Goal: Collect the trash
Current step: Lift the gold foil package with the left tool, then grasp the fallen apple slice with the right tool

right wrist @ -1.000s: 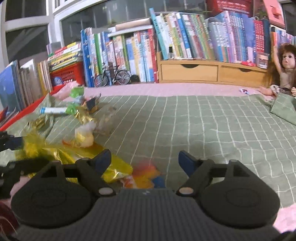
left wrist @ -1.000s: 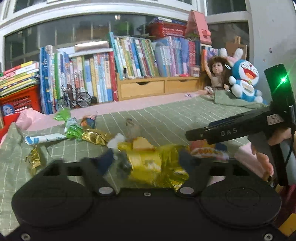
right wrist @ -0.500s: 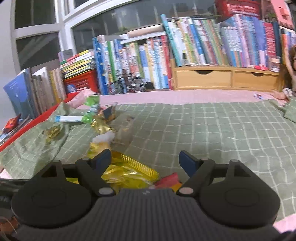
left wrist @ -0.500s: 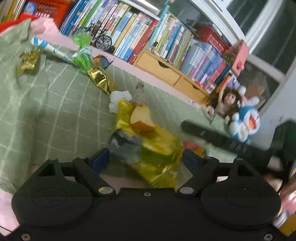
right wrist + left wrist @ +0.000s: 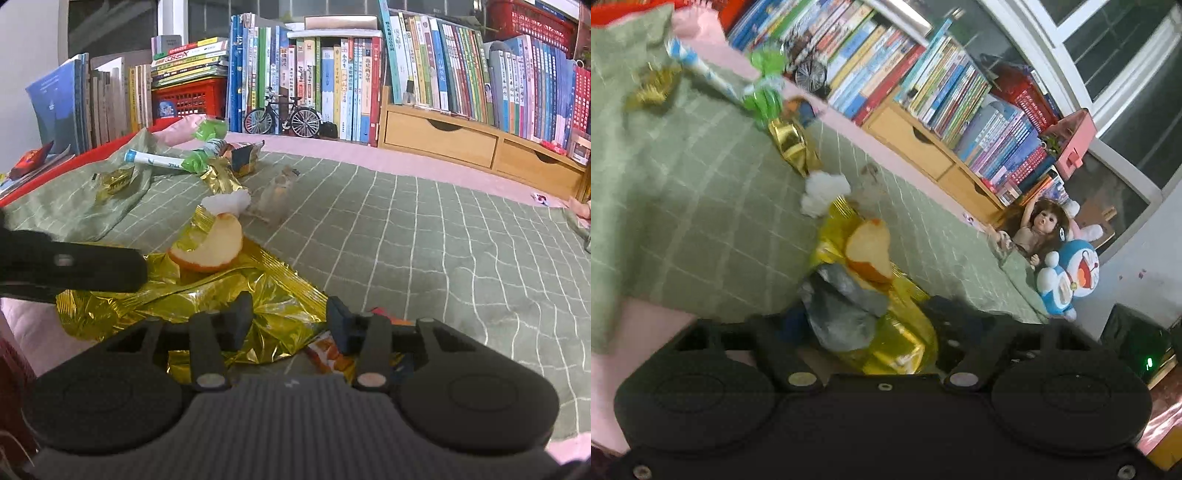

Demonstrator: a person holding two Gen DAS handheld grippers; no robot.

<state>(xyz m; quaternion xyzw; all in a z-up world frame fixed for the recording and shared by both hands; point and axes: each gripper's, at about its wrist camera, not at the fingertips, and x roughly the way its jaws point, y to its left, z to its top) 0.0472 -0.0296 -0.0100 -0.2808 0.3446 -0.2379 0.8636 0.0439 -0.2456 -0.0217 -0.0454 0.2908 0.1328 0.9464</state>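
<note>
- Your left gripper (image 5: pixel 864 325) sits low over the near edge of the green checked cloth (image 5: pixel 701 206), its view rolled so the bookshelf slants across the top.
- Its jaws are closing, about half wide, with the crumpled gold foil wrapper (image 5: pixel 897 343) and a grey crinkled scrap (image 5: pixel 842 310) between them; blur keeps you from telling whether the pads press yet.
- An apple slice (image 5: pixel 868 251) lies on the far end of that gold foil, just beyond the fingertips.
- Your right gripper (image 5: pixel 290 314) is down at the same gold foil wrapper (image 5: pixel 207 295) from the other side, jaws closing at roughly half width with a fold of foil in the gap.
- From the right camera, the pads seem just short of squeezing; an orange printed snack packet (image 5: pixel 328 354) lies under the right finger.
- The left gripper's black finger (image 5: pixel 74 266) reaches in from the left edge over the foil, near the apple slice (image 5: pixel 210 247).
- More trash trails away on the cloth: a white tissue wad (image 5: pixel 227 201), a clear crumpled wrapper (image 5: pixel 275 194), a second strip of gold foil (image 5: pixel 221 177), green plastic wrap (image 5: pixel 197 160), a white and blue tube (image 5: pixel 155 159) and a small gold wrapper (image 5: pixel 112 181).
- Behind stand rows of books (image 5: pixel 332 81), a model bicycle (image 5: pixel 282 116), a wooden drawer unit (image 5: pixel 461 142), and in the left view a doll (image 5: pixel 1038 229) beside a blue cat plush (image 5: pixel 1071 280).
</note>
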